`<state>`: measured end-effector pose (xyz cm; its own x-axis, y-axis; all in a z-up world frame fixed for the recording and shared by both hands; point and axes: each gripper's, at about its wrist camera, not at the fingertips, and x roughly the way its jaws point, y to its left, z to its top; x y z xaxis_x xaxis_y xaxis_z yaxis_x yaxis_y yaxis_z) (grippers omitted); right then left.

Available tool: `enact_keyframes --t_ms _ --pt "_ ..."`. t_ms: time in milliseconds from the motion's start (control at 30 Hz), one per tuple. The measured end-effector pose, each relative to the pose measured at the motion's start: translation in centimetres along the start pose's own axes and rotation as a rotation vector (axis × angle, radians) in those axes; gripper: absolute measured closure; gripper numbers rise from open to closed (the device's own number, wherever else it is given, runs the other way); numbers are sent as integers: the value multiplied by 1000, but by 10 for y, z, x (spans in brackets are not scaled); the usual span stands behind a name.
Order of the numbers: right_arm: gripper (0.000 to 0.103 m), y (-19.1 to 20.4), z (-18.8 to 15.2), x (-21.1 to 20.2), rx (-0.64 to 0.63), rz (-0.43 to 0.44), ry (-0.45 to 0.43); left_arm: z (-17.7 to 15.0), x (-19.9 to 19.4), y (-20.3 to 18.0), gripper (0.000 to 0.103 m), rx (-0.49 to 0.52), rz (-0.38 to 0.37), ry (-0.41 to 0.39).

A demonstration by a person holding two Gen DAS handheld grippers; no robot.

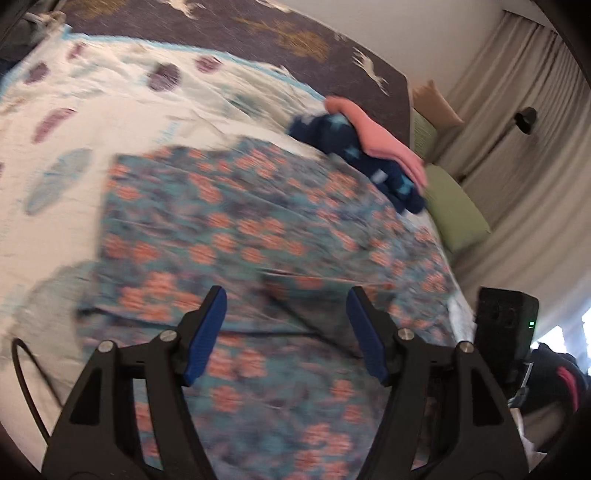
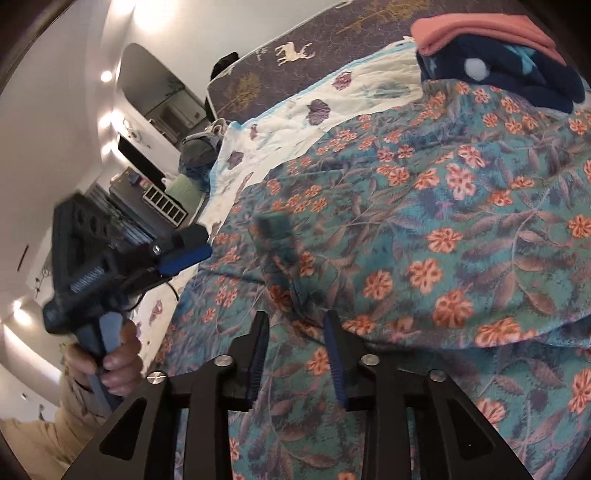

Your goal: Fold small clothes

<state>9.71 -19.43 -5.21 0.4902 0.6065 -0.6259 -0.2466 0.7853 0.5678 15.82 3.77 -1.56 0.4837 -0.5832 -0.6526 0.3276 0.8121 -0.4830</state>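
A teal garment with orange flowers [image 1: 258, 229] lies spread on the bed; it also fills the right wrist view [image 2: 424, 221]. My left gripper [image 1: 286, 295] is open above its near part, holding nothing; it also shows in the right wrist view [image 2: 184, 254], off the garment's left edge. My right gripper [image 2: 295, 321] is open, jaws a little apart, low over the garment with a raised ridge of cloth just ahead. A stack of folded clothes, navy with stars [image 1: 354, 155] under pink [image 1: 376, 136], sits at the far edge; in the right wrist view it lies at top right [image 2: 498, 66].
A white quilt with shell prints [image 1: 92, 110] covers the bed under the garment. A dark mattress with deer prints [image 1: 258, 29] stands behind. Green pillows [image 1: 454, 203] and grey curtains [image 1: 517, 147] are at right. Shelves and a mirror [image 2: 147, 92] stand at left.
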Motion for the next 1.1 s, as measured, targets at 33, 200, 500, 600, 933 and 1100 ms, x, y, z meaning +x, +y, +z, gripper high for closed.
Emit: enact_keyframes --t_ms 33,200,500,600,933,1100 --pt "66 3 -4 -2 -9 2 -2 -1 3 -4 31 1 -7 13" --pt "59 5 -3 -1 -14 34 -9 -12 22 -15 31 -11 -49 95" --pt "49 7 -3 -2 -34 60 -16 -20 23 -10 25 -154 -228 148" --pt "47 10 -2 -1 -46 58 -16 -17 31 -5 25 -195 -171 167" --pt "40 22 -5 -2 -109 61 -21 -8 34 -14 99 -180 -143 172" --pt "40 17 -1 -53 -82 21 -162 8 -8 -32 99 -30 -97 65"
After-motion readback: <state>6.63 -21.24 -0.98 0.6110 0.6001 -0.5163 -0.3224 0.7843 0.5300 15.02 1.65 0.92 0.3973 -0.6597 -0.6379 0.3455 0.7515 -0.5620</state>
